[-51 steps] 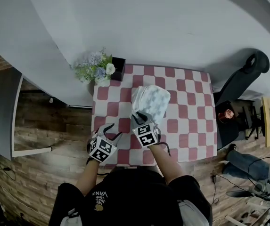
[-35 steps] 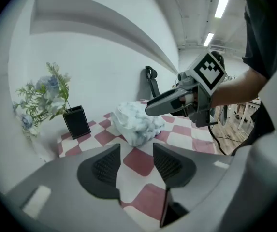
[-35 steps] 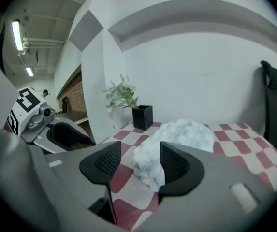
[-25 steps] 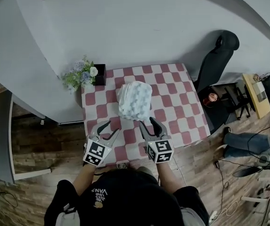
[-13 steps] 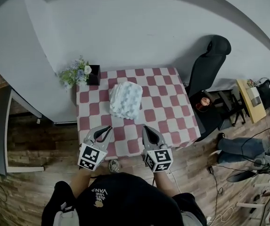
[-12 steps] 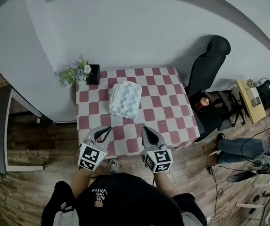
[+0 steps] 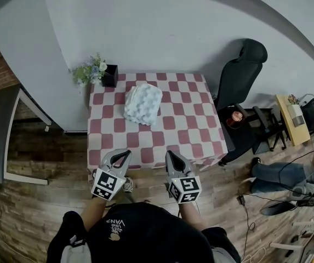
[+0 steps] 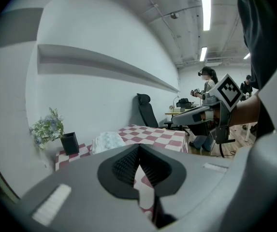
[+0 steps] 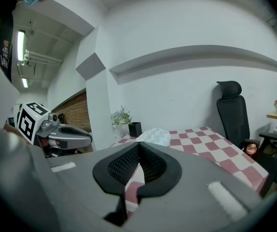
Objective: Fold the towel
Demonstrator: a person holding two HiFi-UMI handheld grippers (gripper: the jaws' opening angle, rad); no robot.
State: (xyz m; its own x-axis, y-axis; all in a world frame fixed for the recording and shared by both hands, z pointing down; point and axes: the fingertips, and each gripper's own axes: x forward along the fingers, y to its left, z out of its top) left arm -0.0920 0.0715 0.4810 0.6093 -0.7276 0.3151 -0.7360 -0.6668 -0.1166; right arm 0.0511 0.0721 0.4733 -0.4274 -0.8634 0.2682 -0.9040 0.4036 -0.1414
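Holding the left gripper (image 8: 138,149) with its jaws pressed fully together, ribbed pads meeting and gripping nothing. Holding the right gripper (image 9: 139,146) the same way, closed tight and empty. Hovering both side by side, a little apart, just off the near edge of the table (image 7: 185,126) and over the wooden floor (image 7: 47,158), each pointing toward the tabletop and slightly downward. Showing the white towel (image 7: 143,103) gathered into a compact, roughly oblong bundle on the red-and-white checked top, toward the far left part of the table, well apart from both grippers and touching neither. Showing a small flowering plant (image 7: 90,70) in a black pot (image 7: 110,76) at the far left corner, near the towel without touching it. Showing a black office chair (image 7: 243,70) just beside the table's right side, against the pale wall. Catching, from the left gripper view, another person standing far off in the room behind the right gripper.
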